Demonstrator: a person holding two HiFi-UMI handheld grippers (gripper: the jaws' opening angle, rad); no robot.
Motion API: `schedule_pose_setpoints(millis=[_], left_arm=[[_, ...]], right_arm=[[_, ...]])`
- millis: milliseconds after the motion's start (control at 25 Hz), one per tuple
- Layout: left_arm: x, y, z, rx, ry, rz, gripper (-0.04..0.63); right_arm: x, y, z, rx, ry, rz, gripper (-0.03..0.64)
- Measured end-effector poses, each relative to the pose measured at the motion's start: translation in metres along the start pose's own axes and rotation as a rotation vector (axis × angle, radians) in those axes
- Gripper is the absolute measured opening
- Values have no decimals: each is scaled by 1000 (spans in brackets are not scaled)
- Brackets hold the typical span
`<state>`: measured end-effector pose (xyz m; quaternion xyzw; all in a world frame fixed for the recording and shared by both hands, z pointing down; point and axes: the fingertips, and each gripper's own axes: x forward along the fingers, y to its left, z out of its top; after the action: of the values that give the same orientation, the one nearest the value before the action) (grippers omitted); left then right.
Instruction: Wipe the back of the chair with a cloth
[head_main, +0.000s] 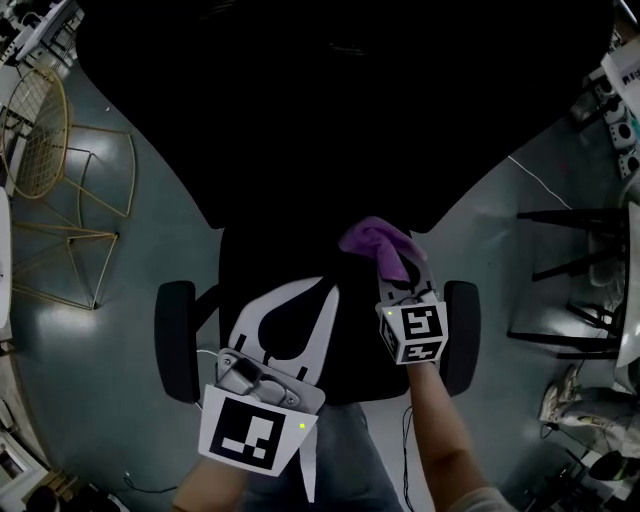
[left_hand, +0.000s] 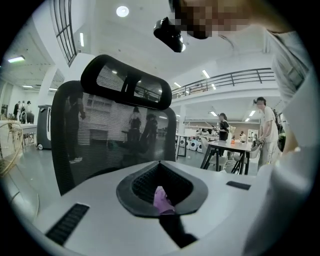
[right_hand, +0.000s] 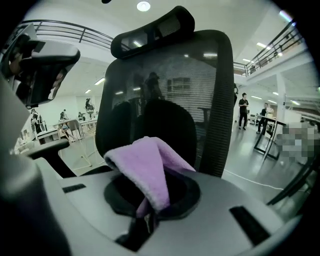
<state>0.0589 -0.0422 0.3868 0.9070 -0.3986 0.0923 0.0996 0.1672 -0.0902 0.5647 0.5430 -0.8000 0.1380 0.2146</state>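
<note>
Cloth clamped in right gripper, near the chair back.
I read purple fleece folded over the closed right jaws, facing black mesh. Bare floor lies outside both armrests. Left gripper jaws meet, pinching a small purple scrap.

The cloth is purple and fleecy, folded over into a soft peak. Its lower end is pinched in the right gripper. It hangs right of centre, just in front of the chair; whether they touch cannot be told. The chair is a black office chair, upright, with a see-through mesh back, a separate headrest on top and padded armrests at both sides.
</note>
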Motion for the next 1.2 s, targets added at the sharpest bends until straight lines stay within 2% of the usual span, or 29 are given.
schedule_pose_setpoints(millis=[480, 760, 1200], left_arm=[[-15, -5, 52, 32, -52, -46, 12], [-26, -6, 77, -16, -81, -40, 12], [-45, -3, 113, 9, -115, -64, 13]], right_arm=[[-50, 28, 82, 44, -87, 28, 44], [-80, 40, 124, 44, -126, 48, 44], [-130, 52, 191, 70, -185, 37, 44]])
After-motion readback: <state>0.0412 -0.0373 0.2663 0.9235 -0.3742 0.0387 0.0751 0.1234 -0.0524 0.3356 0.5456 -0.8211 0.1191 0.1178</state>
